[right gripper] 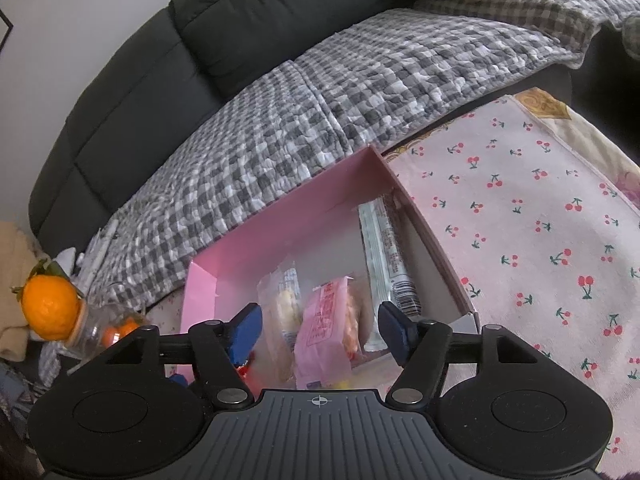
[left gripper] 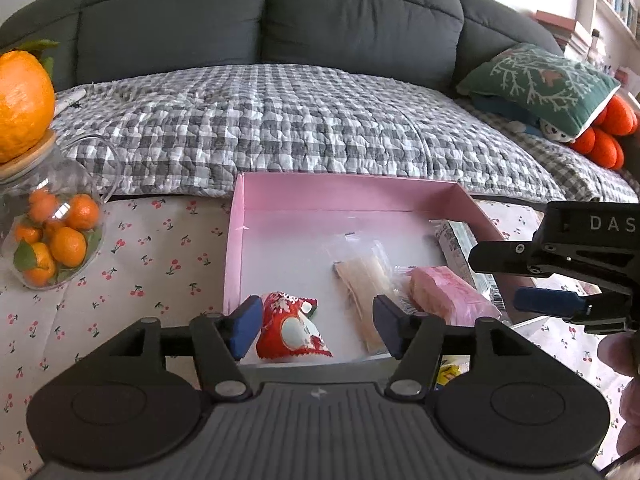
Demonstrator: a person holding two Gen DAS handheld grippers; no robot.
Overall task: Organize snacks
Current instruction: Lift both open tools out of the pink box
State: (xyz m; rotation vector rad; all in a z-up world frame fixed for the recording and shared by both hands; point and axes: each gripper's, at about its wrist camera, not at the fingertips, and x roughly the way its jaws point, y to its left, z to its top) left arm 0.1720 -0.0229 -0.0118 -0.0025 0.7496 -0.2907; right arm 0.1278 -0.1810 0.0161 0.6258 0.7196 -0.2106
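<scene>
Pink cardboard walled the box on the cherry-print tablecloth, and the snacks lay flat on its floor: a red packet nearest your left gripper, a clear-wrapped biscuit, a pink wafer pack and a long pale bar along the right wall. Both your grippers were spread wide and held nothing; your right gripper hovered over the pink pack. These wrappers looked light, crinkly and slippery (the contents probably brittle), so you would likely do best pinching gently across the body, not the sealed edge
</scene>
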